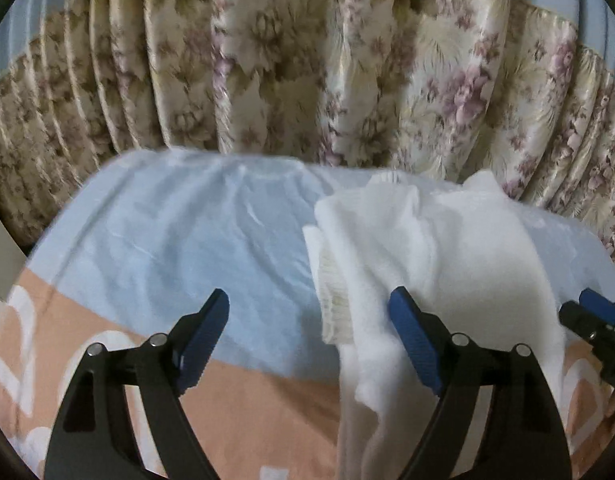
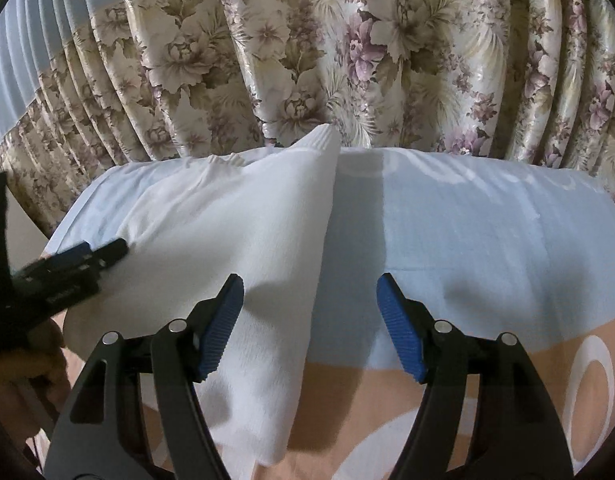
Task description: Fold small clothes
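On the bed sheet (image 2: 487, 240), blue w/ peach band, white knit garment (image 2: 235, 232) lies rumpled before the floral curtain (image 2: 307, 60). Left gripper (image 1: 309, 330) spread wide, empty, over its ribbed cuff; right gripper (image 2: 311, 314) spread too, straddling garment's edge.

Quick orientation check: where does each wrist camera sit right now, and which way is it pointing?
Left wrist: on the left gripper, looking across the bed at the curtain; own open fingers low, white garment on the right.
Right wrist: on the right gripper, facing the same way; open fingers over the garment's edge; a hand at left.
Shared: garment, blue sheet, curtain; each sees the other gripper.
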Tool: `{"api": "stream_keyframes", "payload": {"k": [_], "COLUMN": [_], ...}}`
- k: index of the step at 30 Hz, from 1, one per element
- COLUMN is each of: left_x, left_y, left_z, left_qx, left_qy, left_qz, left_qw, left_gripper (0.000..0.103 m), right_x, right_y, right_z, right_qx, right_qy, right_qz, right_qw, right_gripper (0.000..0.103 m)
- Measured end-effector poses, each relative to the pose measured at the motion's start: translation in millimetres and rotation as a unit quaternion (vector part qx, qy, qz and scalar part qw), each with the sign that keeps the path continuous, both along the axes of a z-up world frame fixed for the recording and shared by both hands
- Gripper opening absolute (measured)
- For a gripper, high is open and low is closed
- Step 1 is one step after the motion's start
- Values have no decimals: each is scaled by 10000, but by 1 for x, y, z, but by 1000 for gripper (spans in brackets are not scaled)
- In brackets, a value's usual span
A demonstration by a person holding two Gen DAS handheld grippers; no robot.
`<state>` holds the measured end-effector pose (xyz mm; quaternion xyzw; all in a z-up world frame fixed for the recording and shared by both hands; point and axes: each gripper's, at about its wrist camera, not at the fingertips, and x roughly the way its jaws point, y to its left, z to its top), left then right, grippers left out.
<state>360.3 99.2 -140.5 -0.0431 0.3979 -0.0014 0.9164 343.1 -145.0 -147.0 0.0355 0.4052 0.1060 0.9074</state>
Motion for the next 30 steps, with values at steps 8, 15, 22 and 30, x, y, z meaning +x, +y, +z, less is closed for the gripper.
{"api": "stream_keyframes", "payload": {"k": [8, 15, 22, 30], "left_x": [18, 20, 18, 14], "left_y": [0, -2, -6, -28], "left_z": [-25, -33, -35, -25], "left_qx": [-1022, -1346, -1234, -964], "left_qy": [426, 418, 252, -114], "left_qz": [-186, -277, -289, -455], "left_qw": [9937, 9896, 9916, 9942], "left_gripper": [85, 87, 84, 45], "right_x": [18, 29, 33, 30], "right_y": [-4, -5, 5, 13], "right_z": [-20, -34, -41, -33], "right_qx": [457, 950, 1315, 1125], "right_qy": [251, 479, 597, 230], "right_qz": [13, 1, 248, 279], "right_qw": [9986, 9943, 9892, 9930], "right_gripper": [75, 77, 53, 31]}}
